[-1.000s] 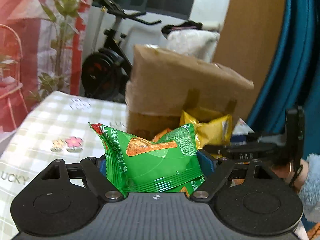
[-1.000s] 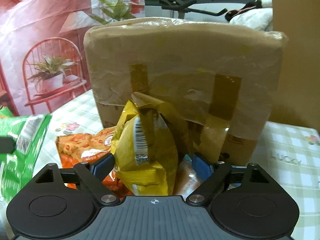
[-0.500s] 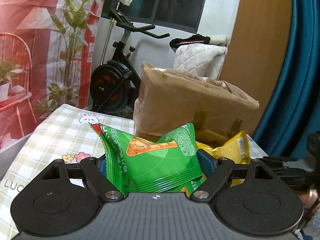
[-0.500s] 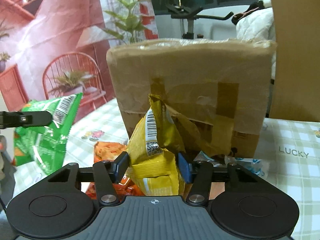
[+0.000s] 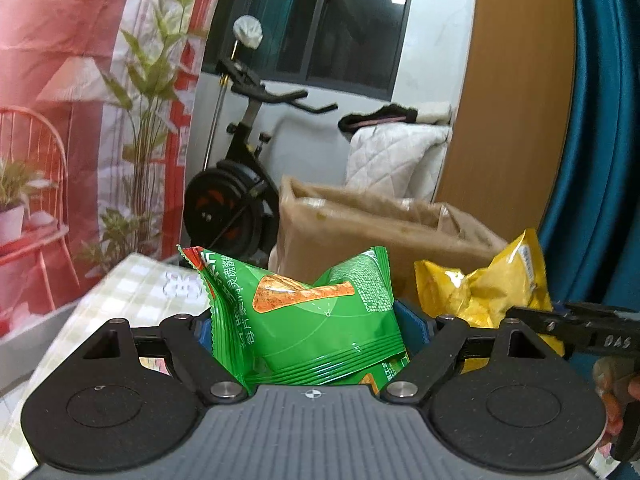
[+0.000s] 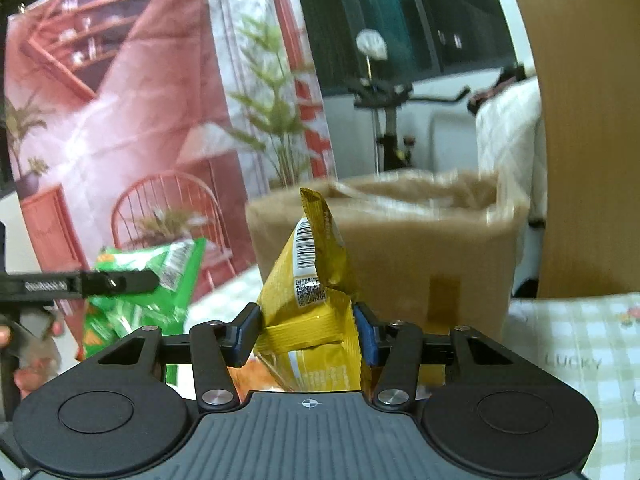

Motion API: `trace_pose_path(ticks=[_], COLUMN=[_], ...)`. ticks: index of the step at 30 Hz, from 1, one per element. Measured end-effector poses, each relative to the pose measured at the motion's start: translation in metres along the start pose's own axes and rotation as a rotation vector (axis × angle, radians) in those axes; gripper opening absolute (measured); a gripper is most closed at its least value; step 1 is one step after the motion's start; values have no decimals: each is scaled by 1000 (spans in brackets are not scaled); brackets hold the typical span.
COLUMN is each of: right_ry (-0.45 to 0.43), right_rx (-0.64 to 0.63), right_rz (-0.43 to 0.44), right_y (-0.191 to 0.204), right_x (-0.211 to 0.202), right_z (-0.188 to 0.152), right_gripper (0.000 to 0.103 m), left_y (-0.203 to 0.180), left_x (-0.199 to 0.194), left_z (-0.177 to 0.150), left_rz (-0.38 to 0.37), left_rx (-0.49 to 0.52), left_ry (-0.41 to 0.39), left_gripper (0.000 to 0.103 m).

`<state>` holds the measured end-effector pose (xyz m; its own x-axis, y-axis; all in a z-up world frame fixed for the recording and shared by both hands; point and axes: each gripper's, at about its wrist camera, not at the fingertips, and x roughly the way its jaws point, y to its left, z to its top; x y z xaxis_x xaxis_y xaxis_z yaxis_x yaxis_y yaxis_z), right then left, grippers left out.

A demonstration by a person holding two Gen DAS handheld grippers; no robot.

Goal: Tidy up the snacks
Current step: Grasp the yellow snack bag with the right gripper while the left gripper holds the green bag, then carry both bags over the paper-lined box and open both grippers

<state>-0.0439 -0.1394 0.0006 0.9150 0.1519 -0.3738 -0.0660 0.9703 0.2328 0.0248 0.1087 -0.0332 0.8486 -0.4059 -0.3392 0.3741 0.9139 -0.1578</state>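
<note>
I have my left gripper (image 5: 304, 320) clamped wide across one green snack bag (image 5: 304, 320), and my right gripper (image 6: 308, 330), whose jaws have just been closing, pinches one yellow snack bag (image 6: 312, 320); both bags hang above the desk (image 6: 580, 344) just in front of the one open cardboard box (image 6: 400, 248). Neither bag is in the box yet, so I judge the drop-in is what's left. At least one orange packet (image 6: 250, 376) lies below, partly hidden.
</note>
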Motion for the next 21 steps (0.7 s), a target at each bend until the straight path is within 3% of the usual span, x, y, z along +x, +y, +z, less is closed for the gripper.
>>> trace_pose_path(ticks=[6, 13, 21], right_ry=[-131, -242, -243], right_rx=[-7, -47, -56], right_rz=[7, -30, -93], right_y=[-11, -34, -65], right_x=[-16, -6, 50], right_z=[46, 104, 139], right_gripper=[45, 45, 45], left_y=[-4, -13, -35], left_x=[2, 24, 71], left_z=[23, 58, 102], left_rz=[-19, -44, -64], left_rx=[18, 36, 98], left_ry=[-62, -114, -134], left_gripper=[85, 85, 85])
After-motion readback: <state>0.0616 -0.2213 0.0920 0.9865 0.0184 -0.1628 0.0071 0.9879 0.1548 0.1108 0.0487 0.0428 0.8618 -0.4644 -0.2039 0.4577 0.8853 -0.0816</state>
